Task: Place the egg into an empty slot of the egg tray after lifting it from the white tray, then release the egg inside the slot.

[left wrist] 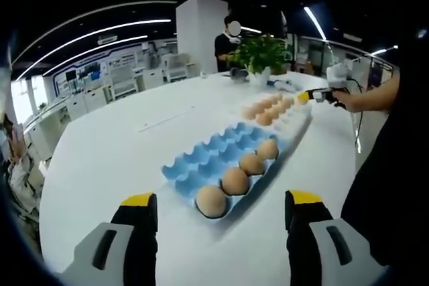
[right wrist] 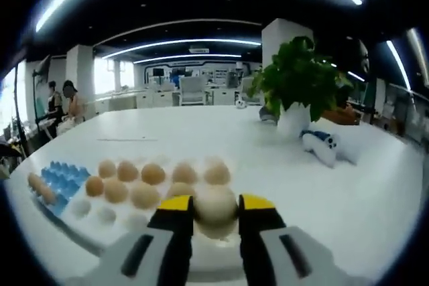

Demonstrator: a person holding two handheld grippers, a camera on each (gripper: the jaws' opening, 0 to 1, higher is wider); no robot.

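Tongs on the left hang spread wide above the white desk, before the blue egg tray holding four eggs. Right tongs pinch a pale egg just over the white tray of brown eggs.

Right gripper fingers clamp egg above white tray eggs.
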